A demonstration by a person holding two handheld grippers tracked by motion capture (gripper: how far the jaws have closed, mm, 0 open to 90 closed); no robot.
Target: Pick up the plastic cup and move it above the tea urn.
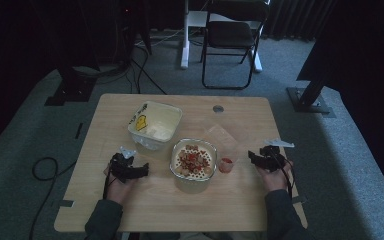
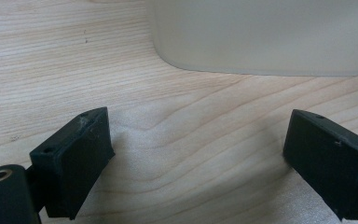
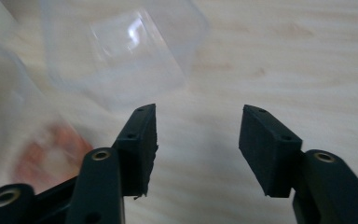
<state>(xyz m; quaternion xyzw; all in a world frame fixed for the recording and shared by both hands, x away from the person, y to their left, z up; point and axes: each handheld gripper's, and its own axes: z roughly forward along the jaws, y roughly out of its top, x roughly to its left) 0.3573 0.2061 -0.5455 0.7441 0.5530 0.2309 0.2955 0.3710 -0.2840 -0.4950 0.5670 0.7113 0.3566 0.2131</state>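
A clear bowl (image 1: 193,159) of cereal with red pieces stands at the table's middle. Left of it my left gripper (image 1: 141,170) rests low on the wood and points toward the bowl. Its jaws (image 2: 198,126) are spread wide over bare wood, with a pale container wall (image 2: 261,42) just beyond them. A small clear cup (image 1: 226,164) with red residue sits right of the bowl. My right gripper (image 1: 253,156) lies to the cup's right and is open (image 3: 198,112) with nothing between its pads. The blurred cup (image 3: 42,158) is at that view's left.
A white square tub (image 1: 155,125) with a yellow label sits behind the bowl on the left. A clear plastic lid (image 1: 223,136) (image 3: 121,56) lies behind the cup. A round hole (image 1: 218,108) marks the table's far edge. A folding chair (image 1: 230,40) stands beyond the table.
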